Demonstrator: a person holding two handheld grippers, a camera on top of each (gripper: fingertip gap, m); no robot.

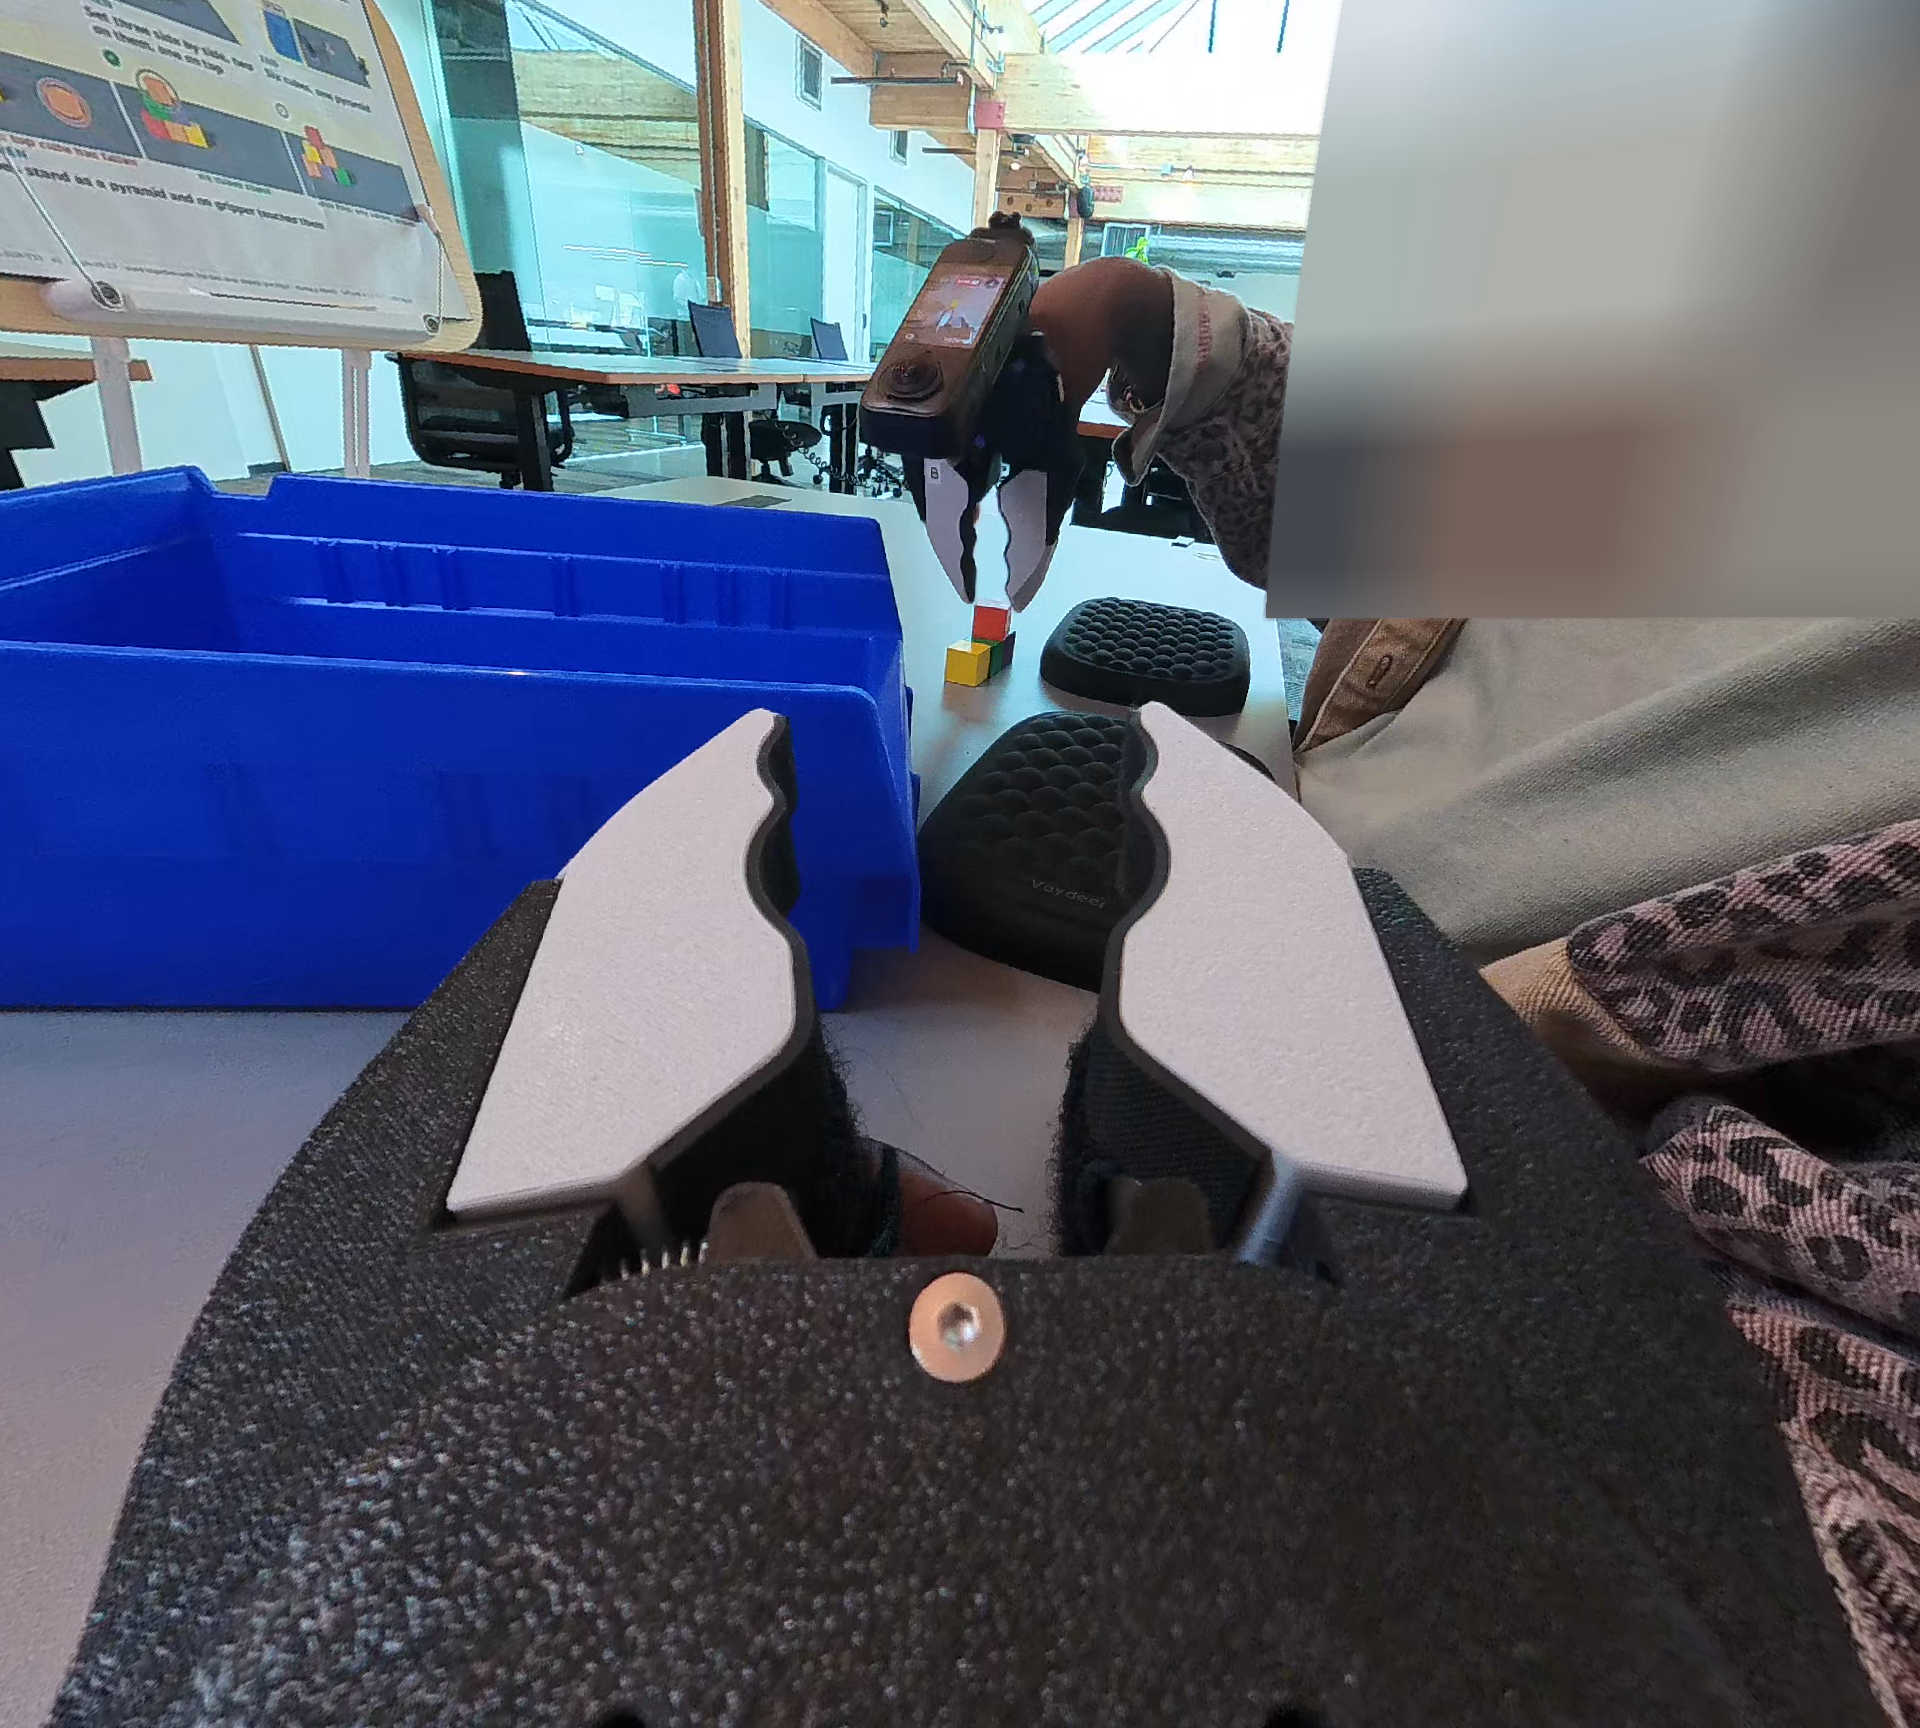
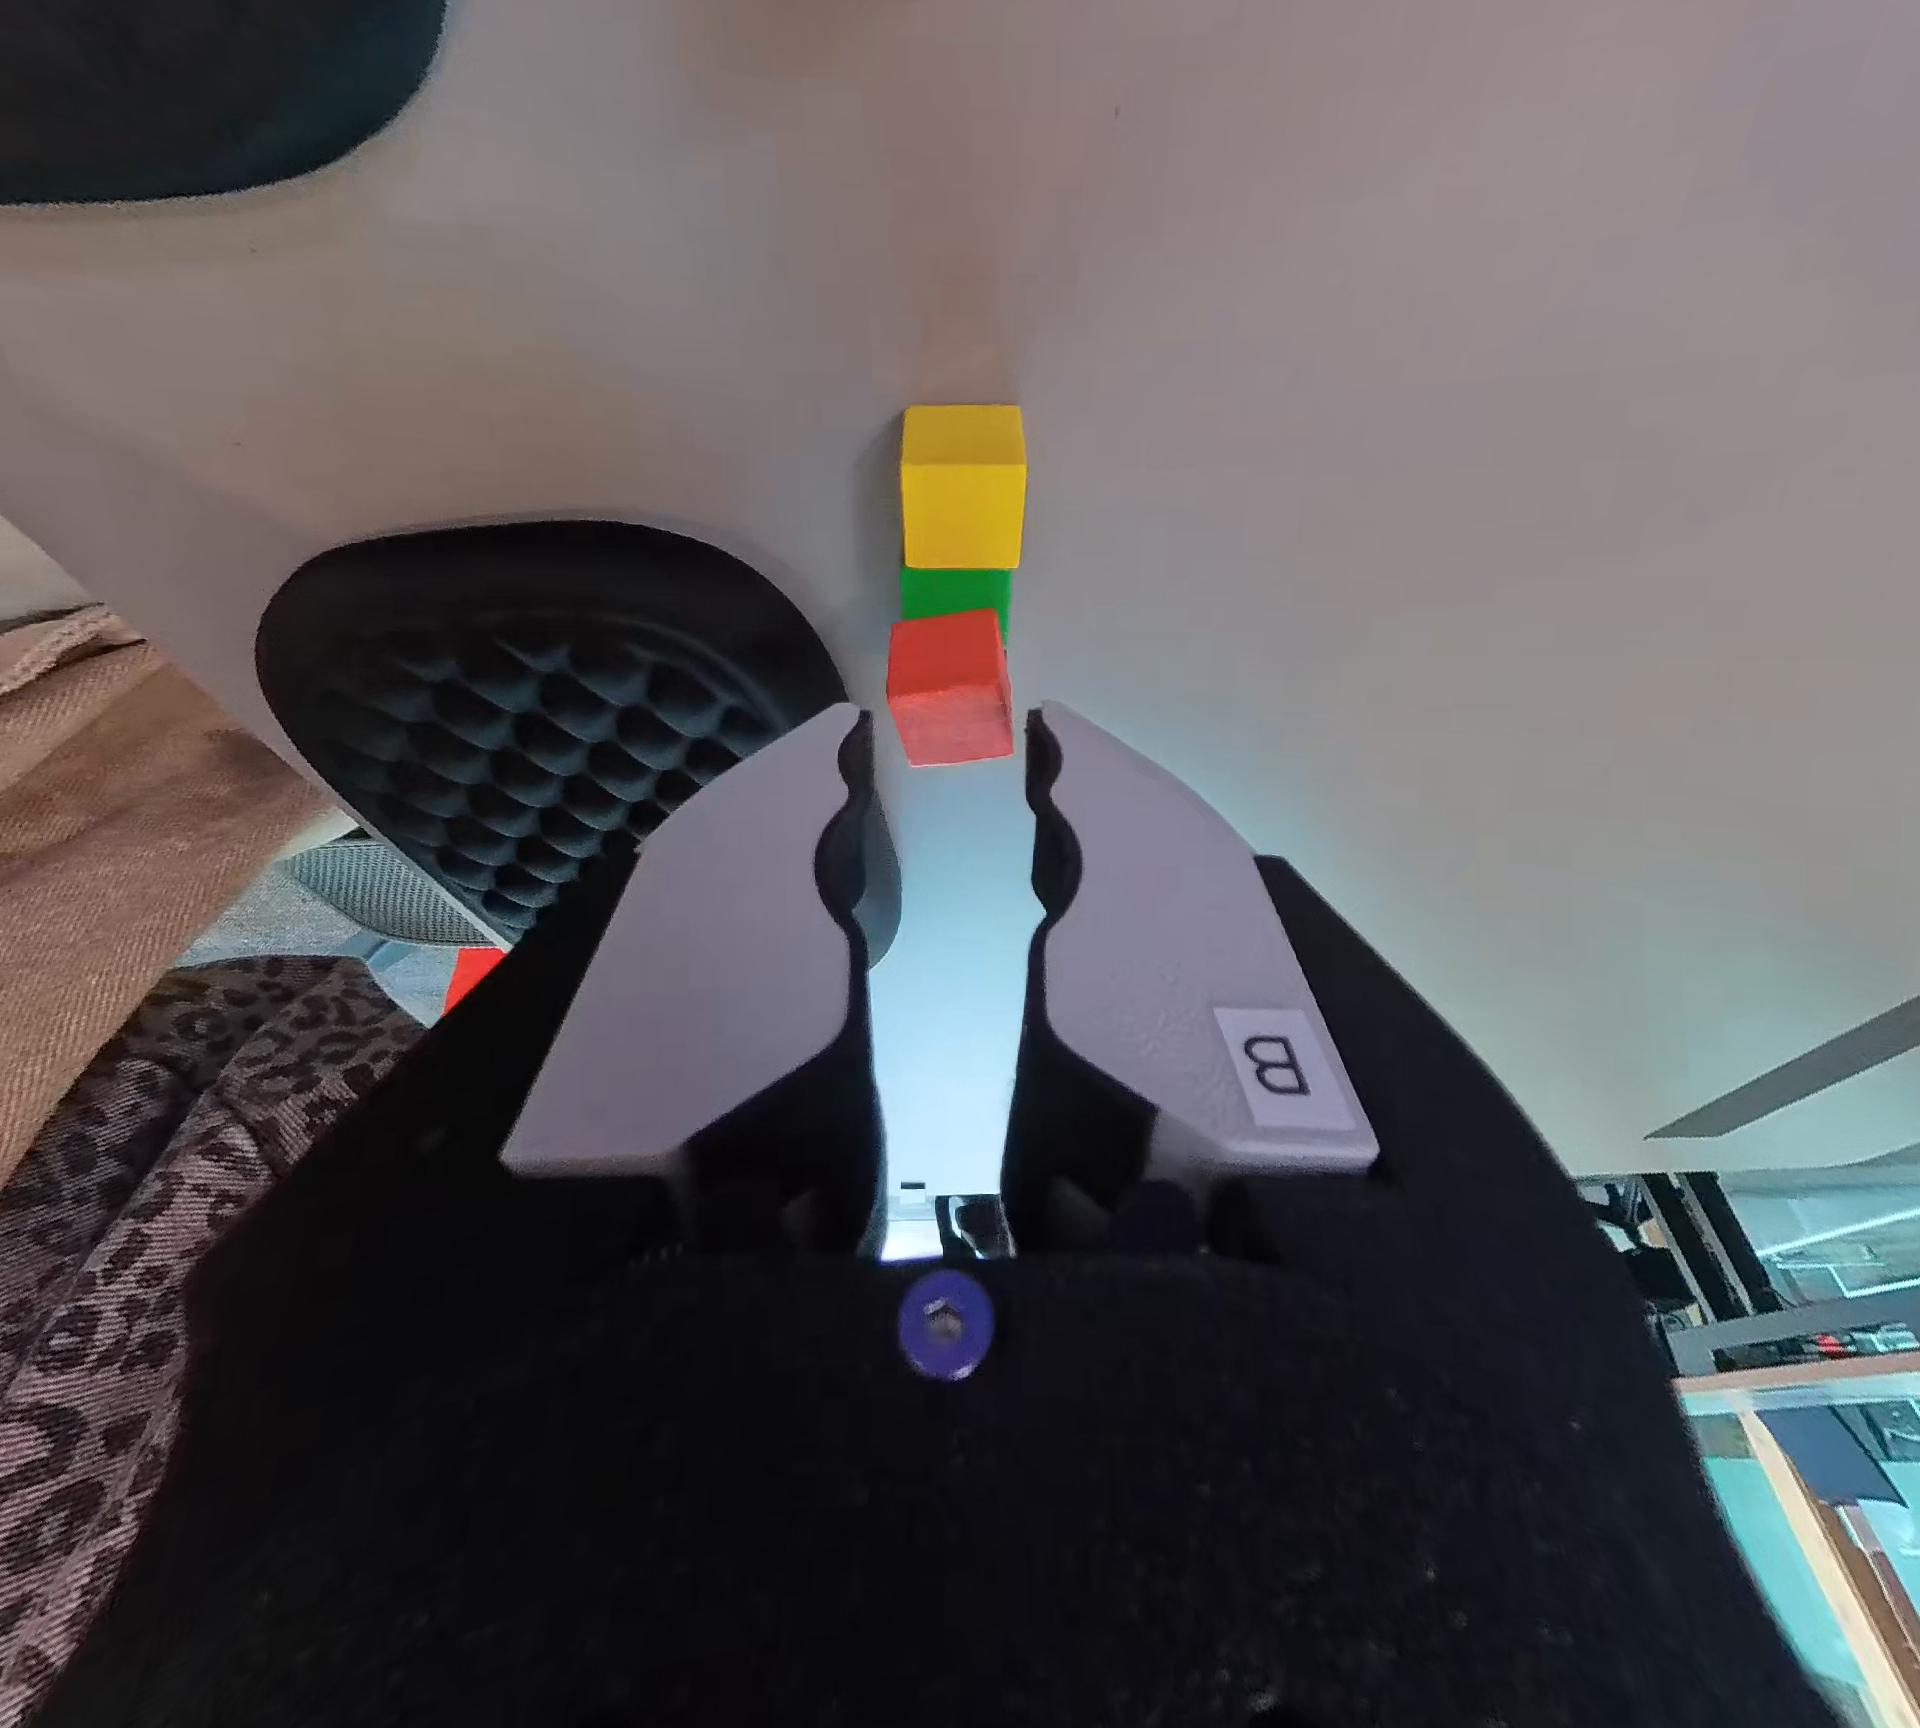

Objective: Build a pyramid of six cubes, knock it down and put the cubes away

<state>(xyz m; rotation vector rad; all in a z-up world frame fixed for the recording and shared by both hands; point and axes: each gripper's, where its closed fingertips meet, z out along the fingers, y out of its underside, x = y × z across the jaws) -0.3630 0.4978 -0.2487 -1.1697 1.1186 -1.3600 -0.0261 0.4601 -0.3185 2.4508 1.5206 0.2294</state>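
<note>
Three cubes stand on the white table (image 2: 1351, 328). A yellow cube (image 2: 963, 494) and a green cube (image 2: 956, 592) touch side by side, and a red cube (image 2: 951, 691) lies on the green one, slightly turned. They show small and far off in the left wrist view: red (image 1: 992, 618), yellow (image 1: 966, 662), green (image 1: 1000, 652). My right gripper (image 2: 948, 720) points down just above the red cube, open about a cube's width and holding nothing; it also shows in the left wrist view (image 1: 992, 598). My left gripper (image 1: 956, 722) is open and empty, low over the table beside the bin.
A blue plastic bin (image 1: 416, 805) stands left of my left gripper. Two black bumpy pads (image 1: 1143, 655) (image 1: 1029, 837) lie between it and the cubes; the nearer pad to the cubes (image 2: 540, 702) sits just left of them. A person's patterned sleeve (image 1: 1766, 1055) is at the right. An instruction board (image 1: 187, 68) stands behind the bin.
</note>
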